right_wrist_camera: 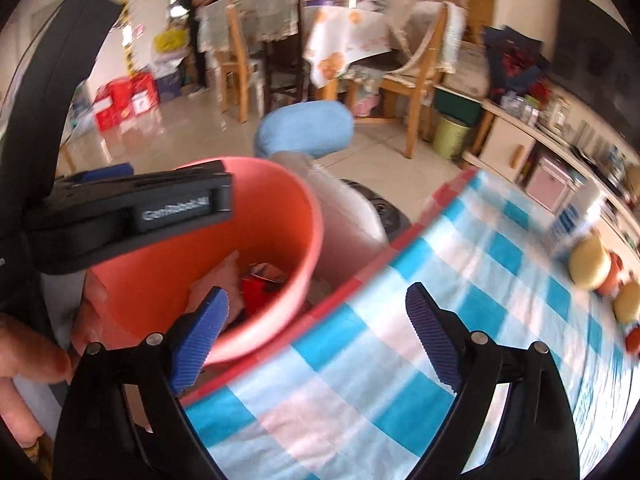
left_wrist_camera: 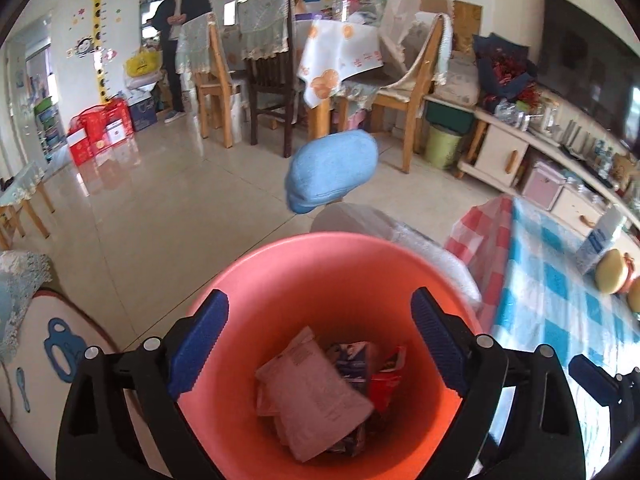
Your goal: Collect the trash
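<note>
The left gripper (left_wrist_camera: 320, 344) hangs over the mouth of the orange-red bucket (left_wrist_camera: 256, 280), its blue pads (left_wrist_camera: 199, 344) spread wide with nothing pressed between them. Inside the bucket, at the bottom, lies the trash (left_wrist_camera: 316, 392): a pale pink packet on top, with a dark printed wrapper and a red wrapper beside it. The bucket stands just beside the edge of a table covered in a blue-and-white checked cloth (left_wrist_camera: 556, 320).

The right gripper (right_wrist_camera: 316, 336) is above the near corner of that cloth, its jaws likewise wide apart and empty. Its left pad sits in front of the bucket's rim; contact cannot be judged. The right view is blurred. A hand (right_wrist_camera: 28, 364) shows at that view's left edge. A light blue padded object (left_wrist_camera: 332, 170) sits beyond the bucket. Round yellowish items (left_wrist_camera: 612, 278) rest on the cloth's far side.
</note>
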Demonstrator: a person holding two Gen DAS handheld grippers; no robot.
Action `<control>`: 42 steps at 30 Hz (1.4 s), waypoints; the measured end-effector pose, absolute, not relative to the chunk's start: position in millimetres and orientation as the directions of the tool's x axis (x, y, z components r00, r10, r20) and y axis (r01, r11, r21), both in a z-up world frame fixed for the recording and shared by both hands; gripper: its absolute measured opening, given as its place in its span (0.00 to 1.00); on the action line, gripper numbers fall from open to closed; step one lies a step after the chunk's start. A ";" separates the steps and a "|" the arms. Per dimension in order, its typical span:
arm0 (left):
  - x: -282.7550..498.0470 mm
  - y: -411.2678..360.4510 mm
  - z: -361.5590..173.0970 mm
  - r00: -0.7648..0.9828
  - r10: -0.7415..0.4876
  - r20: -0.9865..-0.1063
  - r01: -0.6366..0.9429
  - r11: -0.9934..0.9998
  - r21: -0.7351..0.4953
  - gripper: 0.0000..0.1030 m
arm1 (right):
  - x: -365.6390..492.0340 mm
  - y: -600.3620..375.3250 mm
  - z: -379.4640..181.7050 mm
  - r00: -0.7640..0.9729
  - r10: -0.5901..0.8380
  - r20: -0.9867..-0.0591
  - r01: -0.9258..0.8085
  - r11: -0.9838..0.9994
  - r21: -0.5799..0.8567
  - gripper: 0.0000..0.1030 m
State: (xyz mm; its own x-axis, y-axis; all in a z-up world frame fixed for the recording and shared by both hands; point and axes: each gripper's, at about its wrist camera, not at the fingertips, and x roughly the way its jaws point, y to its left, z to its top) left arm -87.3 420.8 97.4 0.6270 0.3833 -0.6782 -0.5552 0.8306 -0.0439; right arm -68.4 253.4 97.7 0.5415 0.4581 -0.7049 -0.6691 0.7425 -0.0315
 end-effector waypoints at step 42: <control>-139.3 108.7 134.5 0.878 0.120 -0.463 -0.068 0.990 0.127 0.93 | -140.2 -75.0 128.9 0.851 0.171 -0.497 -0.227 0.972 -0.055 0.89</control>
